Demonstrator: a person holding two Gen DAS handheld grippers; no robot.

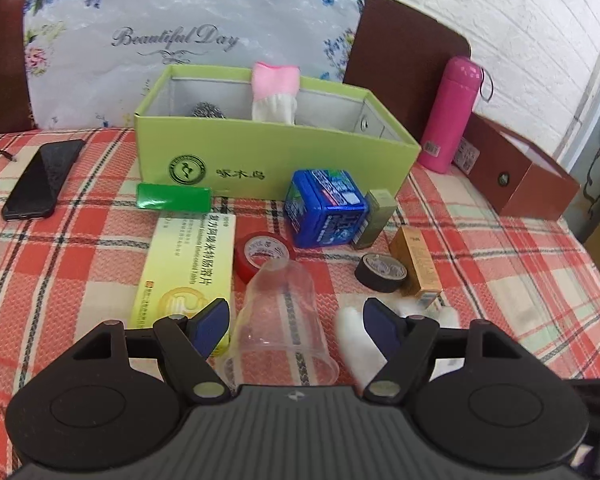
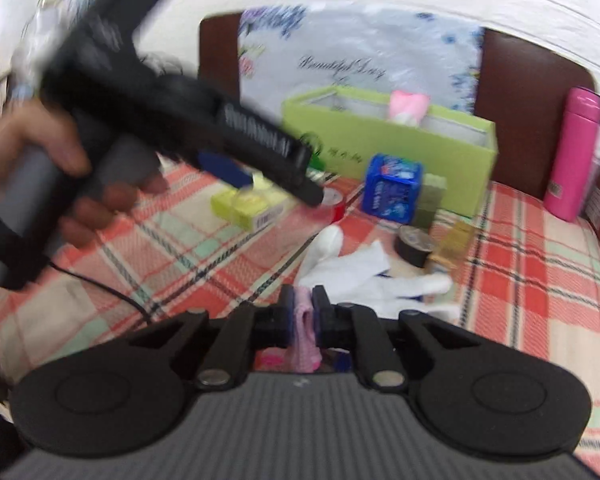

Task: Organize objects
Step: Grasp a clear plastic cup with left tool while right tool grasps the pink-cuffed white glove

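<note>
In the left wrist view, a clear plastic cup (image 1: pixel 284 312) lies on its side on the checked cloth. My left gripper (image 1: pixel 296 320) stands open around it, and neither pad touches it. The right wrist view shows the same gripper (image 2: pixel 236 172) in a person's hand (image 2: pixel 28 160). My right gripper (image 2: pixel 304 300) is shut on the pink cuff (image 2: pixel 305 328) of a white glove (image 2: pixel 340 268) that lies flat on the cloth. Behind stands the green box (image 1: pixel 260 152), with another pink-cuffed glove (image 1: pixel 276 84) hanging over its far wall.
In front of the box lie a blue tin (image 1: pixel 324 208), red tape (image 1: pixel 266 254), black tape (image 1: pixel 380 272), a yellow medicine pack (image 1: pixel 192 268), a gold carton (image 1: pixel 418 264) and a green card (image 1: pixel 174 198). A phone (image 1: pixel 42 180) lies left; a pink bottle (image 1: pixel 452 116) and brown box (image 1: pixel 520 172) stand right.
</note>
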